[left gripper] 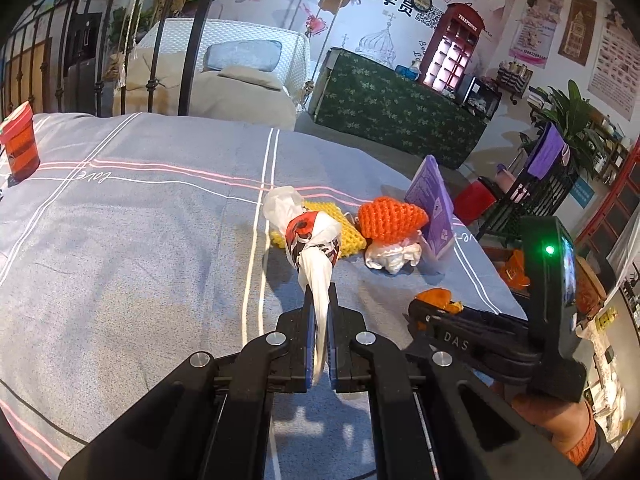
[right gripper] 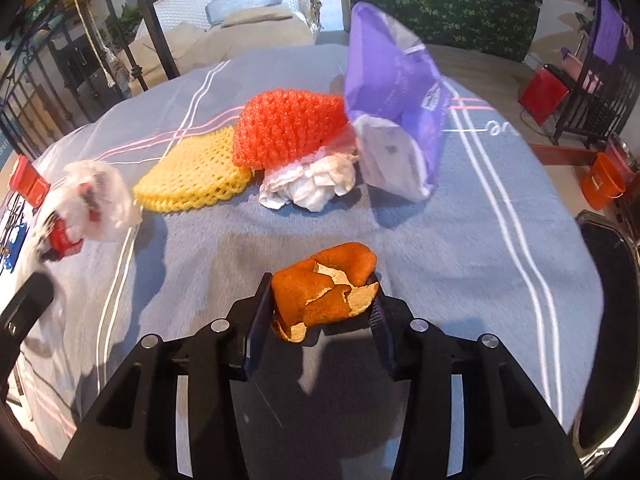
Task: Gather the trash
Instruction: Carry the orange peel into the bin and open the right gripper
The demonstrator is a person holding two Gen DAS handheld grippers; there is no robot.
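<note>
My left gripper (left gripper: 320, 300) is shut on a white plastic bag with red and black print (left gripper: 314, 248), held above the grey-blue cloth; the bag also shows blurred at the left of the right wrist view (right gripper: 94, 200). My right gripper (right gripper: 320, 292) is shut on an orange peel (right gripper: 326, 288) just above the cloth; gripper and peel also show in the left wrist view (left gripper: 438, 300). On the cloth lie a yellow foam net (right gripper: 192, 176), an orange foam net (right gripper: 288, 132), a crumpled white tissue (right gripper: 308, 186) and a purple packet (right gripper: 396, 100).
The table is covered by a grey-blue striped cloth (left gripper: 140, 240). A red cup (left gripper: 20, 140) stands at its far left. An orange bucket (right gripper: 602, 182) and a red box (right gripper: 542, 90) sit on the floor to the right. A dark bin rim (right gripper: 612, 320) shows at the right edge.
</note>
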